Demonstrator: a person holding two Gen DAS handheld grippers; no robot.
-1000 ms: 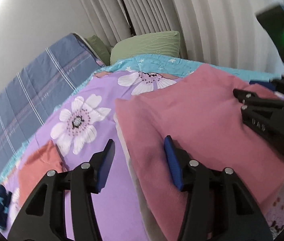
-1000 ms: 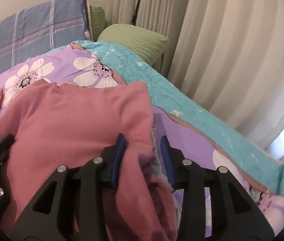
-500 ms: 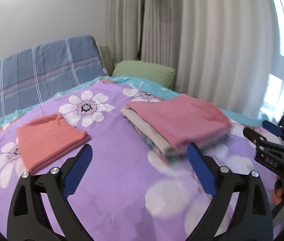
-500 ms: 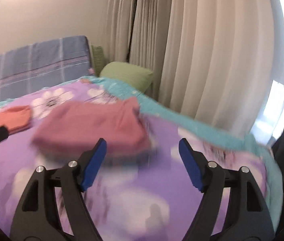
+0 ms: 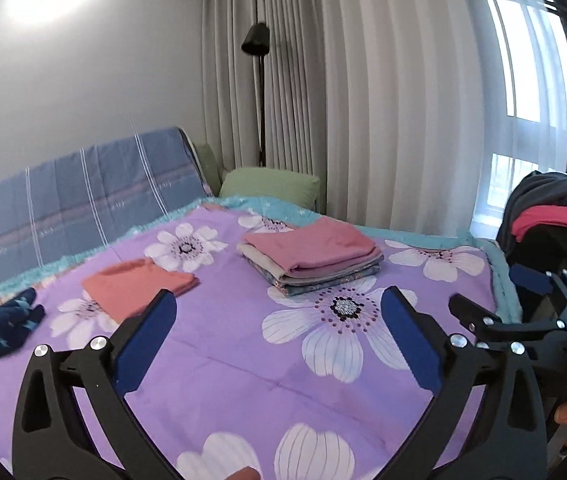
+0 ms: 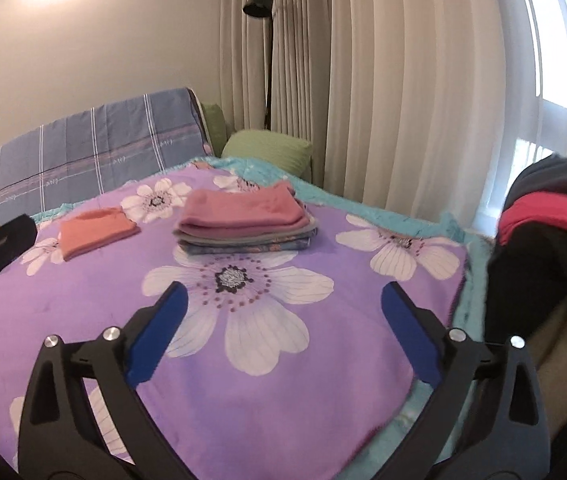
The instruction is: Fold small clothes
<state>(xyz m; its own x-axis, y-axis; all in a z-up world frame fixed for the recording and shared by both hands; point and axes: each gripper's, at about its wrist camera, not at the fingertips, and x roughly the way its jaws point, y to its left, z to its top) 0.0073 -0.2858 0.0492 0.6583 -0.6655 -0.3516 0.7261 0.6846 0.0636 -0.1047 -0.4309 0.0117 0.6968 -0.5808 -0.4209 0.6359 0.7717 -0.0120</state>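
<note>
A stack of folded clothes with a pink garment on top lies on the purple flowered bedspread; the pink garment also shows in the right wrist view. A folded orange garment lies to its left, also in the right wrist view. A dark blue starred garment lies unfolded at the far left. My left gripper is open and empty, well back from the stack. My right gripper is open and empty above the bedspread.
A green pillow and a blue plaid cover lie at the bed's head. Curtains and a floor lamp stand behind. A pile of dark and red clothes sits at the right of the bed.
Both grippers have opened wide, let go of the pink garment, and pulled far back from the stack. The pink garment now lies folded on top.
</note>
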